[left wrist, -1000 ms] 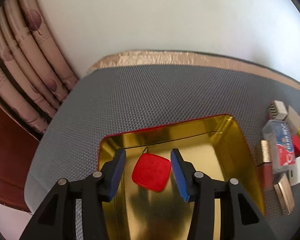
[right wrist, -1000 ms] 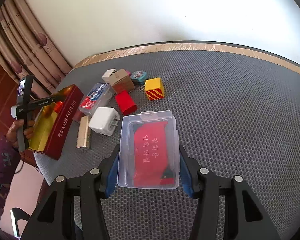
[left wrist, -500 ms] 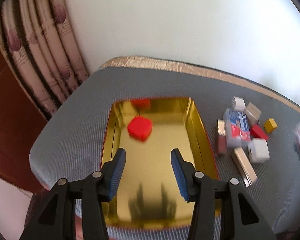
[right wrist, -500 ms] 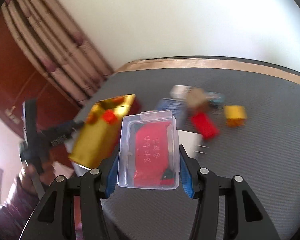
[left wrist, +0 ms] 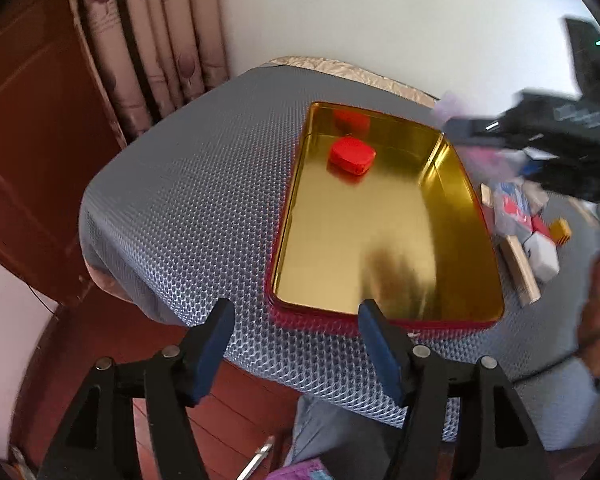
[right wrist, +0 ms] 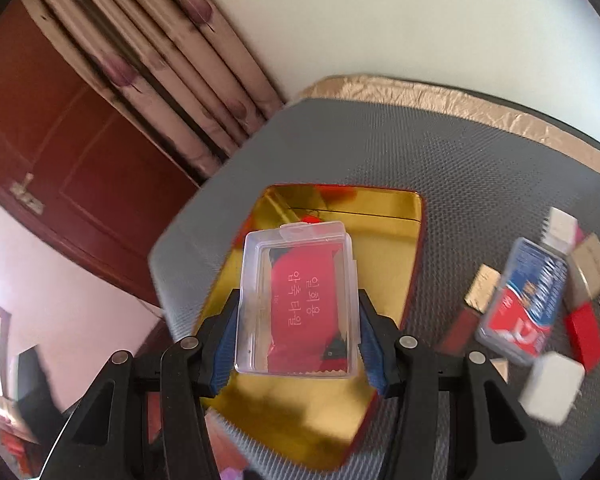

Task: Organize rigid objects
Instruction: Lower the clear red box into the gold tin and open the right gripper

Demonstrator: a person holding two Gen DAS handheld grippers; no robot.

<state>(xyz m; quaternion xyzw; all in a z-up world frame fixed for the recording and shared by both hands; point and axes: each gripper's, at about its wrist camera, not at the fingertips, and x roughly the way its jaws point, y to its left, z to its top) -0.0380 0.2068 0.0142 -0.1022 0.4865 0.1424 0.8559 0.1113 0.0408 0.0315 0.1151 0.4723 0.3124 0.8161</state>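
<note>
A gold-lined tin with a red rim (left wrist: pixel 452 184) (right wrist: pixel 414 248) lies on the grey mesh table. A red square tag (left wrist: pixel 352 155) rests at the tin's far end. My left gripper (left wrist: pixel 296 344) hangs over the table's near edge, short of the tin; its jaws are opening and nothing is between them. My right gripper (right wrist: pixel 298 336) is shut on a clear plastic case (right wrist: pixel 298 300) with a red packet inside, held above the tin. In the left wrist view the right gripper (left wrist: pixel 556 136) shows as a blurred dark shape beyond the tin's far right corner.
Right of the tin lie several small items: a blue-and-red card case (right wrist: pixel 528 300), a white charger block (right wrist: pixel 552 386), a red block (right wrist: pixel 584 330), a gold lighter (right wrist: pixel 482 288), a yellow cube (left wrist: pixel 561 231). Curtains (left wrist: pixel 156 36) and a wooden door (right wrist: pixel 60 152) stand left. A person's hand (left wrist: pixel 598 332) shows at right.
My left gripper pulled back out of the tin to the table's near edge, leaving the red tag inside, and its jaws widened. My right gripper carried the clear case leftward until it hung over the tin.
</note>
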